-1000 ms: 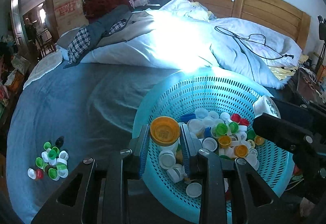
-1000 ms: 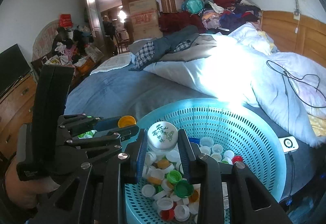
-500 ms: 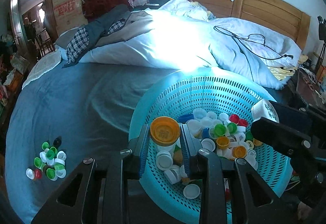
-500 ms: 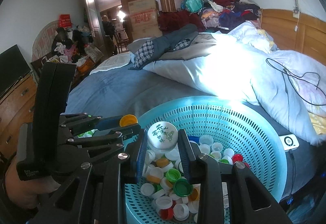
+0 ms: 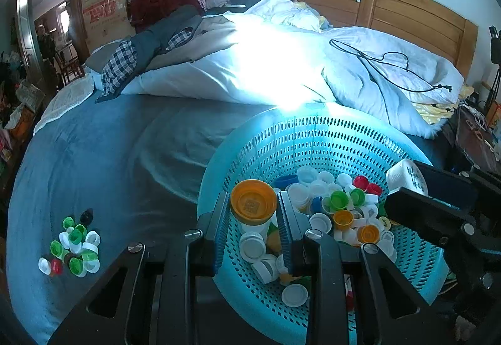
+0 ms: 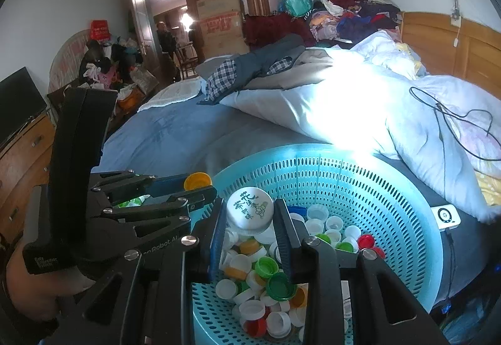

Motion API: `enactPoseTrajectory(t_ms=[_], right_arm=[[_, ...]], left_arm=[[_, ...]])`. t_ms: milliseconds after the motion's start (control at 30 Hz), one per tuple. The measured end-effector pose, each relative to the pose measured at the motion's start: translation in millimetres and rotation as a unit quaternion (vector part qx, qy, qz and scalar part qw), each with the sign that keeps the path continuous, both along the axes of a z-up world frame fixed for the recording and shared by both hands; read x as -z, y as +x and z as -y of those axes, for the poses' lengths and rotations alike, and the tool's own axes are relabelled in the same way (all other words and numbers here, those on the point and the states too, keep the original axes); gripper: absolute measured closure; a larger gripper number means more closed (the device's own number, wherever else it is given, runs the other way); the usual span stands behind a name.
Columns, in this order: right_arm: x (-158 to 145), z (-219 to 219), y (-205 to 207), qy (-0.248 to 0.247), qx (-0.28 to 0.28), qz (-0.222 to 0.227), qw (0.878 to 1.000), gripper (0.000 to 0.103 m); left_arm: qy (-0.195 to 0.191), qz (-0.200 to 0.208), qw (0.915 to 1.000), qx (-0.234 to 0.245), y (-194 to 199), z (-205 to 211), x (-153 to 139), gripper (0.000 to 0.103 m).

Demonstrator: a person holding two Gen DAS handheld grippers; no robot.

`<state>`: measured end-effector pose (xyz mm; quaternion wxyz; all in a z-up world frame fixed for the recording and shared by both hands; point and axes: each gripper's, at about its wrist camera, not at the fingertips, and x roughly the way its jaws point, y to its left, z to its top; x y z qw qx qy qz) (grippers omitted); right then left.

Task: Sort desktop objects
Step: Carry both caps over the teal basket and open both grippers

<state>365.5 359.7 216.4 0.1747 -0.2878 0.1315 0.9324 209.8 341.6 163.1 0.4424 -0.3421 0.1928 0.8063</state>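
Note:
A turquoise perforated basket (image 5: 316,138) (image 6: 360,175) sits on the bed and holds several loose bottle caps (image 5: 341,207) (image 6: 266,279) in white, green, orange and red. My left gripper (image 5: 253,204) is shut on an orange cap (image 5: 253,202) above the basket's left rim. My right gripper (image 6: 249,210) is shut on a white cap with green lettering (image 6: 249,208), over the basket. In the left wrist view the right gripper shows at the right edge with that white cap (image 5: 407,177). In the right wrist view the left gripper's orange cap (image 6: 197,180) shows at the left.
A small heap of green, white and red caps (image 5: 73,246) lies on the blue bedspread (image 5: 94,157) left of the basket. A white duvet (image 5: 281,72) with a black cable (image 5: 388,63) lies behind. A hand (image 6: 34,282) holds the left gripper.

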Motion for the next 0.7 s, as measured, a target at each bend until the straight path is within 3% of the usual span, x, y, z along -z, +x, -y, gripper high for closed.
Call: enactPoseTrajectory(t_ms=[600, 633, 700], right_arm=[[1.8, 1.9, 2.7, 0.003, 0.004, 0.001, 1.000, 0.070], [1.9, 1.8, 3.5, 0.004, 0.007, 0.002, 1.000, 0.069], [1.1, 0.2, 6.0, 0.005, 0.013, -0.002, 1.000, 0.055]], left_arm=[[0.003, 0.000, 1.0000, 0.000, -0.3, -0.5, 0.5, 0.077], [0.003, -0.001, 1.0000, 0.000, -0.3, -0.3, 0.6, 0.071], [0.005, -0.005, 1.0000, -0.004, -0.2, 1.0, 0.2, 0.056]])
